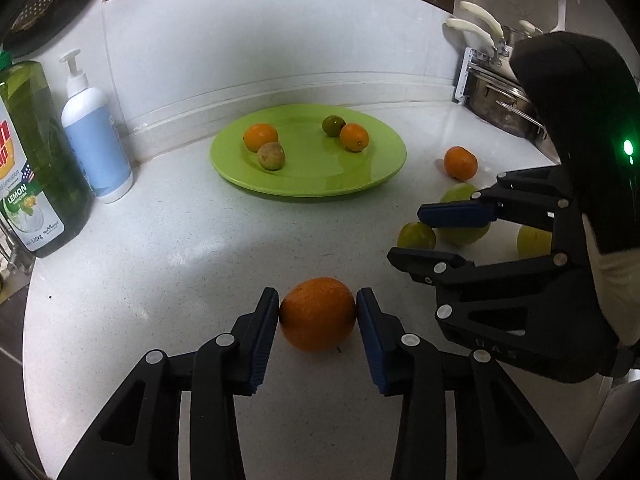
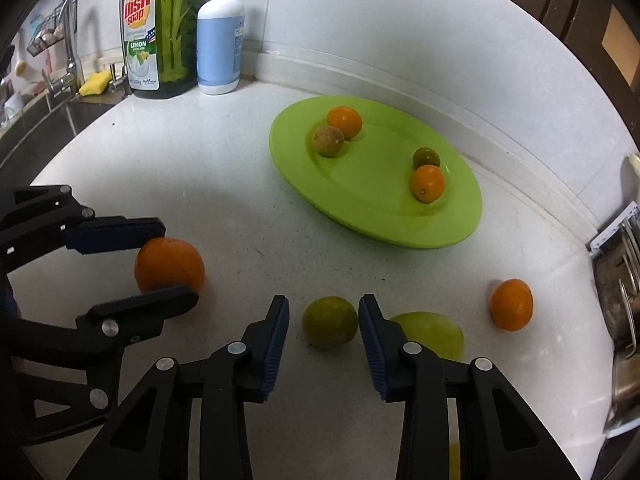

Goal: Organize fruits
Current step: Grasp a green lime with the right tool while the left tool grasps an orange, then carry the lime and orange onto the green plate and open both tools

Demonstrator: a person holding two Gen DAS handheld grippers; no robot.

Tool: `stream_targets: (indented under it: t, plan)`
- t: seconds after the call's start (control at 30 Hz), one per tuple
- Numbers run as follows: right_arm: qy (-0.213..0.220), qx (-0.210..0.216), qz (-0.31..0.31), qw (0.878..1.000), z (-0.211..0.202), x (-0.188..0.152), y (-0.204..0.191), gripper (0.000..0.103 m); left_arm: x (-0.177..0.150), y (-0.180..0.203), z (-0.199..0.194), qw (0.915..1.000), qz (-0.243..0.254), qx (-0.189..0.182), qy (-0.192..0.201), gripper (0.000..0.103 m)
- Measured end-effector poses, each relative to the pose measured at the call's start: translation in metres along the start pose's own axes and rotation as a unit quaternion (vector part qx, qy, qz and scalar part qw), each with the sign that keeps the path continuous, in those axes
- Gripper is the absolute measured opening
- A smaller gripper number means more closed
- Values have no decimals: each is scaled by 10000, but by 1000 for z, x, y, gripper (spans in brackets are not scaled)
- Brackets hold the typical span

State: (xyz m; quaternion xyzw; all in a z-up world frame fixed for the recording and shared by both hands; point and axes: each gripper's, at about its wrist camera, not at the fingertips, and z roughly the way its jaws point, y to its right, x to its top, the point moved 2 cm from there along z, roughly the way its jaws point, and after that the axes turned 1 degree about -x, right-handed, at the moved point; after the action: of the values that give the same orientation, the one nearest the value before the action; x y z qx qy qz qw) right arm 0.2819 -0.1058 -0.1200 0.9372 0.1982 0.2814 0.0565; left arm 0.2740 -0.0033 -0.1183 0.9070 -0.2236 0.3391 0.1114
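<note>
A green plate [image 1: 372, 168] [image 2: 360, 208] on the white counter holds several small fruits: oranges, a dark green one and a brownish one. My left gripper [image 1: 317, 312] [image 2: 172, 264] is shut on a large orange [image 1: 317, 316] [image 2: 168, 266] resting on the counter. My right gripper [image 2: 323, 320] [image 1: 408, 232] is open around a small green lime [image 2: 329, 322] [image 1: 416, 236], its pads apart from it. A bigger green fruit [image 2: 432, 334] [image 1: 460, 216], a loose orange [image 2: 511, 304] [image 1: 460, 163] and another green fruit [image 1: 534, 240] lie nearby.
A dish soap bottle [image 2: 160, 28] [image 1: 36, 160] and a white pump bottle [image 2: 220, 36] [image 1: 96, 136] stand by the back wall. A sink with faucet [image 2: 72, 40] is at the left. A dish rack with pots [image 1: 504, 96] [image 2: 620, 300] is at the right.
</note>
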Motion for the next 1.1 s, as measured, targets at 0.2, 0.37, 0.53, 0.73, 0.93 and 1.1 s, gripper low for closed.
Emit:
stream_targets:
  t: [0.2, 0.37, 0.53, 0.73, 0.93, 1.1]
  plan:
    - [-63, -32, -45, 10000, 4, -3, -1, 31, 1, -1, 0, 9999, -138, 21, -19, 39]
    - [1, 124, 80, 9999, -1, -3, 1, 31, 3, -3, -4, 9995, -315, 3, -14, 39]
    - [135, 196, 216, 9995, -13, 0, 3, 31, 9, 1, -14, 9995, -278, 93, 112, 39]
    - [310, 278, 398, 9983, -32, -1, 8, 31, 17, 6, -32, 9988, -302, 186, 325, 39]
    - [482, 393, 675, 9958, -55, -2, 19, 31, 29, 16, -49, 9976, -349, 187, 563, 39]
    - [689, 409, 942, 9923, -73, 2, 38, 31, 44, 25, -61, 9964, -260, 250, 771, 39]
